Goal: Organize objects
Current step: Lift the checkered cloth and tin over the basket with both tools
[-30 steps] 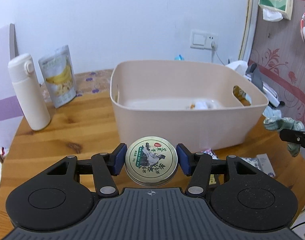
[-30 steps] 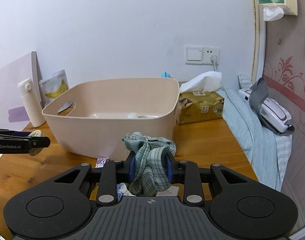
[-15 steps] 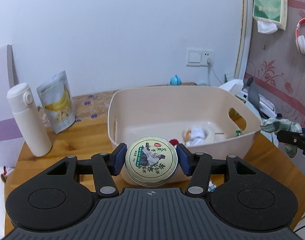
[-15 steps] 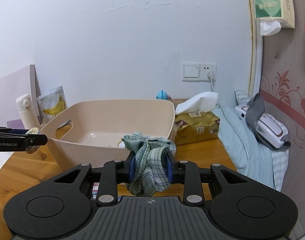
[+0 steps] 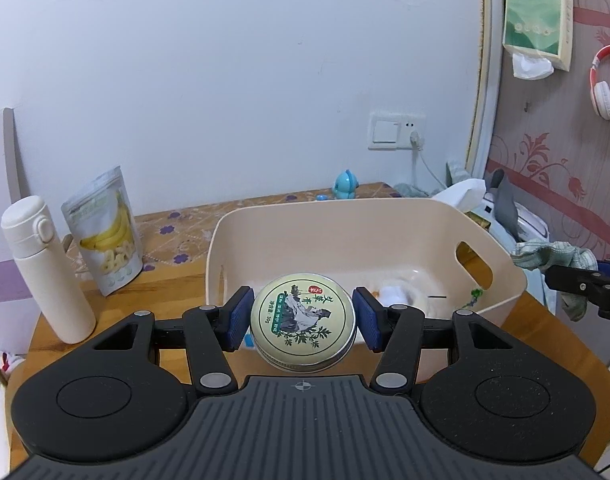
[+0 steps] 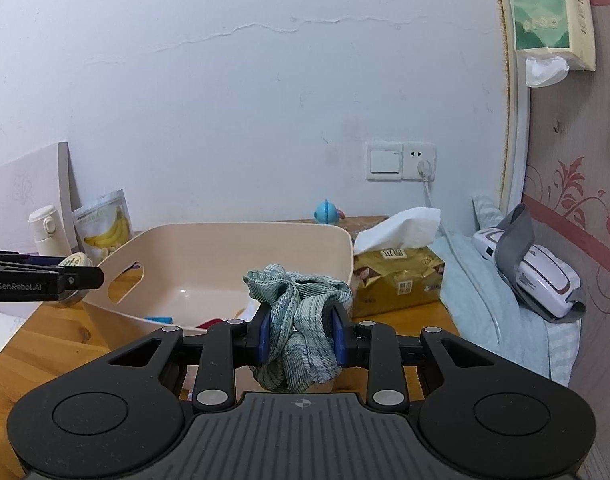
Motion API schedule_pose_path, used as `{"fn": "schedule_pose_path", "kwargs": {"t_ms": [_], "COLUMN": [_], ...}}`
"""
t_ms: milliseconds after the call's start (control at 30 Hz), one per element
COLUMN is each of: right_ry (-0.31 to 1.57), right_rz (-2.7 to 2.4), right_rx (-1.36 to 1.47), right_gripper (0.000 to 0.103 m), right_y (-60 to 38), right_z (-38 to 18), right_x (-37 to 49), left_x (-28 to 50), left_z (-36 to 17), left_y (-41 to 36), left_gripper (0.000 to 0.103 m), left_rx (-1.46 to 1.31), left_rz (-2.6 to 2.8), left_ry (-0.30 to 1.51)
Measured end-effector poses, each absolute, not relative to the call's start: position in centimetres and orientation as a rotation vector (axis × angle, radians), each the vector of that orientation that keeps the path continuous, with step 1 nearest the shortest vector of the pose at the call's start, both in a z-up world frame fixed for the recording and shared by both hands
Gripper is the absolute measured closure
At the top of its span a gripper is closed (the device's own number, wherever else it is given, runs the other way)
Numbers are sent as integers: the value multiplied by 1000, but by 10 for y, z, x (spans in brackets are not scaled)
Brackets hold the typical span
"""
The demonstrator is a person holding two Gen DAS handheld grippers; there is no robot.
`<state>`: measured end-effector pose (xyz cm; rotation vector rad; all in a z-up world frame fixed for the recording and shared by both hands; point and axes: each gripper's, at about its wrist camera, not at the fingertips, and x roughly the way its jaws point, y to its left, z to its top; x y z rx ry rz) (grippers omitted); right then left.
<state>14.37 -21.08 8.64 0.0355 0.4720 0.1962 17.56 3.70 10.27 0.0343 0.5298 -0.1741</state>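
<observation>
the round tin [image 5: 303, 322] looks like metal, its printed lid softly shiny. the bin [image 5: 405, 220] is smooth beige plastic with a faint sheen. the cloth [image 6: 301, 320] is woven, striped and crumpled. the table [image 6: 45, 336] is knotty varnished wood. at ten o'clock in the left wrist view, the flask [image 5: 45, 268] is matt cream beside a glossy foil pouch [image 5: 105, 232].
</observation>
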Motion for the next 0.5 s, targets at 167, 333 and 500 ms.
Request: {"fn": "schedule_pose_path", "kwargs": {"t_ms": [167, 333, 500], "right_ry": [464, 466, 478], "right_rz": [202, 212, 215], "right_rx": [36, 35, 40], "right_gripper": [74, 74, 74], "right_y": [-208, -204, -201], "right_z": [89, 87, 84], "right_x": [155, 166, 179], "left_x": [187, 199, 211], "left_z": [101, 97, 92], "left_y": [32, 29, 29], "left_gripper": [47, 47, 47], "left_rx": [36, 31, 28], "left_rz": [-173, -170, -162], "left_ry": [533, 541, 554]}}
